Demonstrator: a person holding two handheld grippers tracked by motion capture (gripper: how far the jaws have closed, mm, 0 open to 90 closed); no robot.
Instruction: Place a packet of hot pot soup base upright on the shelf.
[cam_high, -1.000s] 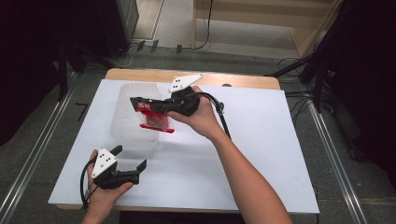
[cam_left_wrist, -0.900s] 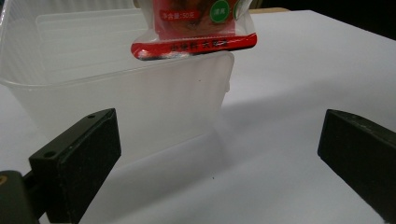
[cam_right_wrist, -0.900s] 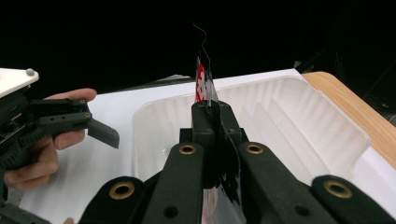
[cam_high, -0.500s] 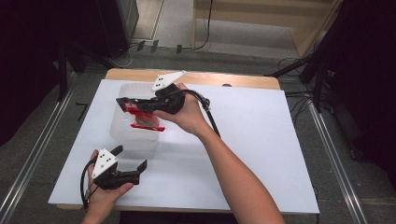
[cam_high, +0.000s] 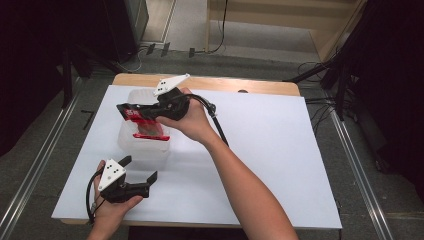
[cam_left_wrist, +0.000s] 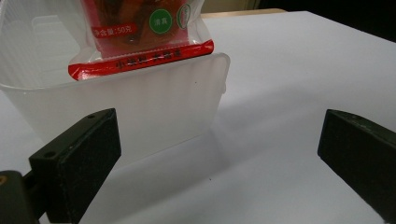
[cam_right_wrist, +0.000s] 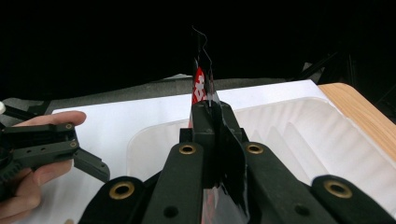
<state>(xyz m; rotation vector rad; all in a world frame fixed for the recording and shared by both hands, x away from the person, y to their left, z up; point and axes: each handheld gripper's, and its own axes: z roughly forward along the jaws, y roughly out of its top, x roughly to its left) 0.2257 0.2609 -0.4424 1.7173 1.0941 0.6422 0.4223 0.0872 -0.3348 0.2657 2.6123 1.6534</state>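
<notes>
Item: red, glossy plastic snack packet (cam_high: 147, 124) with printed label, pinched at its upper edge between the clamped jaws of the right gripper (cam_high: 131, 110) and hanging partly inside a translucent white ribbed plastic tub (cam_high: 131, 150), which stands at about 10 o'clock from the centre of the white table top (cam_high: 280, 150) in the high view. In the left gripper view the packet's (cam_left_wrist: 140, 42) lower seal shows just above the tub's (cam_left_wrist: 154, 112) near rim, so the bottom edge appears not yet fully down inside. In the right gripper view the packet (cam_right_wrist: 201, 88) stands edge-on out of the closed right gripper (cam_right_wrist: 212, 116), with the tub's (cam_right_wrist: 299, 135) fluted interior beyond. Second tool: left gripper (cam_high: 139, 175), jaws spread wide and holding nothing, resting near the table's front edge at about 7 o'clock, pointed toward the tub but apart from it. Risks, as judged: the packet's seal could catch on the near rim and fold or hang over the wall when let go, since it sits so close to that edge; the light tub, braced by nothing, could slide or tip if the packet or gripper pushes its wall; a thin-edge grip could slip and drop the packet onto the table.
</notes>
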